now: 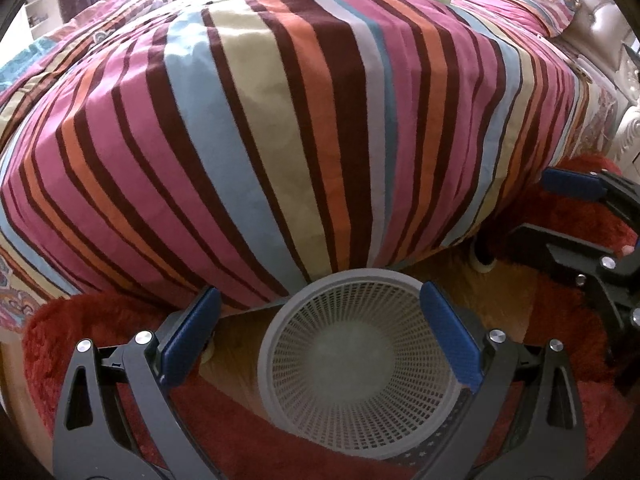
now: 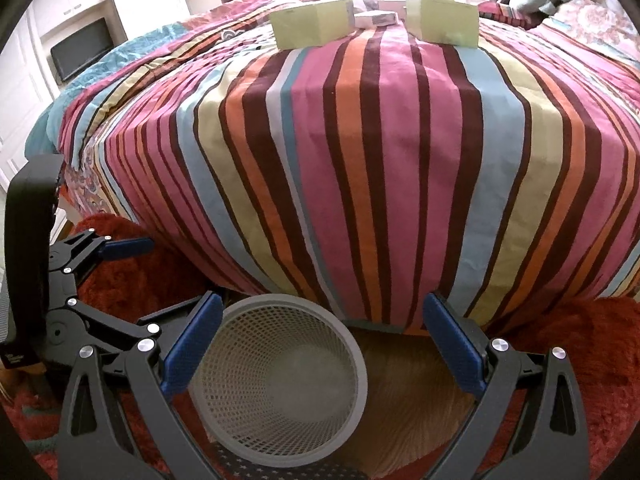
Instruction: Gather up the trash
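Observation:
A grey mesh wastebasket [image 1: 356,360] stands empty on the floor at the foot of a striped bed [image 1: 280,128]; it also shows in the right wrist view [image 2: 276,384]. Two pale green boxes [image 2: 312,28] [image 2: 442,24] and a small pink-white box [image 2: 378,19] lie on the bed's far part. My left gripper [image 1: 320,340] is open above the basket. My right gripper [image 2: 324,344] is open and empty, just right of the basket's rim. Each gripper shows at the edge of the other's view.
A red shaggy rug [image 2: 592,360] surrounds the wooden floor patch [image 2: 416,392] by the basket. A padded headboard [image 1: 600,4] is at the right. White cabinets with a dark screen [image 2: 80,52] stand to the left. More small boxes [image 2: 394,3] lie further back on the bed.

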The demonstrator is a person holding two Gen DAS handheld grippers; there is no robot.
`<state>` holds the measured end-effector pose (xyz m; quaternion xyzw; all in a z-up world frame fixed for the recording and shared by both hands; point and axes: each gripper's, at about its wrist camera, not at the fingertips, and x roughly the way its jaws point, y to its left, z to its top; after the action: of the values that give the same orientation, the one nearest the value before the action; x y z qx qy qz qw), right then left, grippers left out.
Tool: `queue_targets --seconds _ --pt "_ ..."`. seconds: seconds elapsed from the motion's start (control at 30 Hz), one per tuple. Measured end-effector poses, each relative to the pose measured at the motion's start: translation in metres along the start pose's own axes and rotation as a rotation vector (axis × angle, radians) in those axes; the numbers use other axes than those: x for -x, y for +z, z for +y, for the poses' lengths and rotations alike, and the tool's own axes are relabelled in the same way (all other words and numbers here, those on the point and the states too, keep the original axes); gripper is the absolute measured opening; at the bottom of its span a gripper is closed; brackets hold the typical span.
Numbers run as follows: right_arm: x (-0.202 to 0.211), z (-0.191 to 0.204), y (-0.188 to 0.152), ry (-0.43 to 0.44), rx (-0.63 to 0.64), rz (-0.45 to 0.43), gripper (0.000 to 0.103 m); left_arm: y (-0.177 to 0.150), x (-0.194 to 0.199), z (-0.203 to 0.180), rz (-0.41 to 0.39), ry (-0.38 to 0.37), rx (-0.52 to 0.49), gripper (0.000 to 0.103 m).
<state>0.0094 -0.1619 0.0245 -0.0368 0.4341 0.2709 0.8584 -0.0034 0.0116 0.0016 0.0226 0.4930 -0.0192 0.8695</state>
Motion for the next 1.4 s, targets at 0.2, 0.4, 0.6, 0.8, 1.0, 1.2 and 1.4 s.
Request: queue_targets --seconds 0.2,0.4,0.6,0.8,1.0,1.2,1.4 --pt "0.008 -0.004 -0.004 -0.005 -0.015 -0.015 0.096 -0.001 0.004 -0.001 -0.002 -0.007 0.013 0.096" --pt "0.013 -0.005 -0.008 -0.001 -0.025 -0.022 0.096 -0.002 0.008 -0.010 -0.001 0.006 -0.013 0.096" --pt "0.013 -0.002 -0.009 0.005 -0.013 -0.026 0.096 -0.004 0.007 -0.012 0.008 0.007 -0.019 0.096" --pt "0.013 -0.002 -0.010 0.004 -0.014 -0.024 0.096 -0.005 0.005 -0.012 0.016 -0.002 -0.028 0.096" --pt "0.012 -0.002 -0.010 0.003 -0.013 -0.022 0.096 -0.006 0.004 -0.012 0.016 -0.003 -0.033 0.096" --pt "0.011 0.000 -0.010 0.001 -0.002 -0.016 0.096 -0.006 0.005 -0.010 0.016 -0.004 -0.025 0.096" --pt "0.011 0.001 -0.009 -0.002 0.001 -0.015 0.096 -0.007 0.006 -0.009 0.012 -0.006 -0.023 0.096"
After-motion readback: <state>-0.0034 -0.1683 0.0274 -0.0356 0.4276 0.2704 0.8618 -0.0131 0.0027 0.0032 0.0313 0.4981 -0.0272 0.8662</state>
